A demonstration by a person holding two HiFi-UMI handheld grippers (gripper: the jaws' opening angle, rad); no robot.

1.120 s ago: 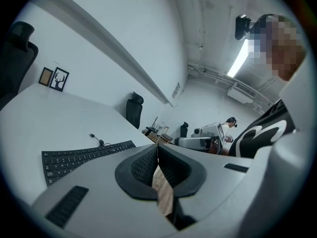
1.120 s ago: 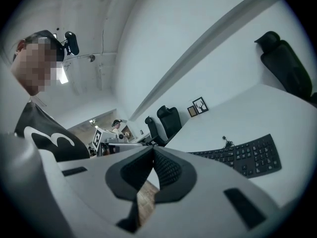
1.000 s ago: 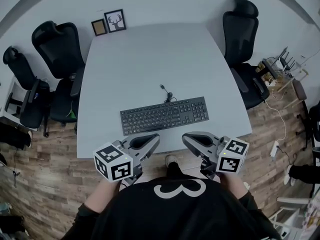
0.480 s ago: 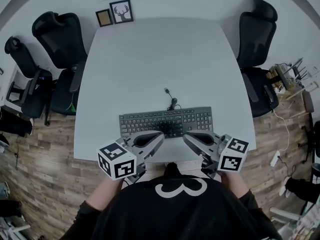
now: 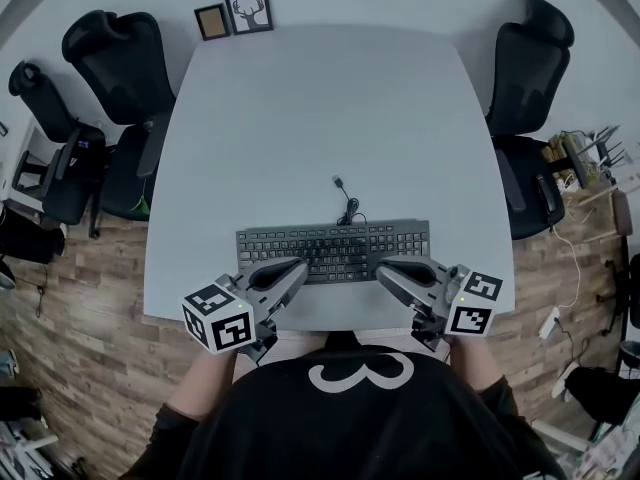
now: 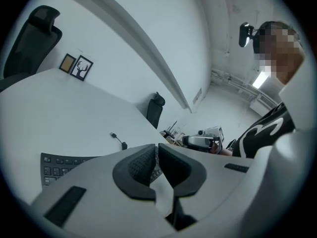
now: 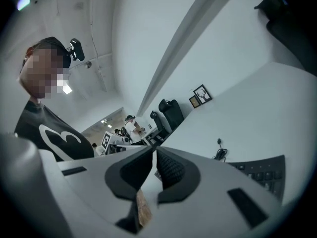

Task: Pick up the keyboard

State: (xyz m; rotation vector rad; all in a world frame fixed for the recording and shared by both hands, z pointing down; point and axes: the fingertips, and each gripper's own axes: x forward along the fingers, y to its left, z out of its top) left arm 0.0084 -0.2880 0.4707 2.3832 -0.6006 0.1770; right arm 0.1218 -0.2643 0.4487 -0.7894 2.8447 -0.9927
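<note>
Left gripper and right gripper jaws clenched empty; only head view shows keyboard full-width.

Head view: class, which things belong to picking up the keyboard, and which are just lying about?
Job in hand: keyboard; left gripper; right gripper, both with jaws shut.
Lying about: deer picture; small frame; chairs.
</note>
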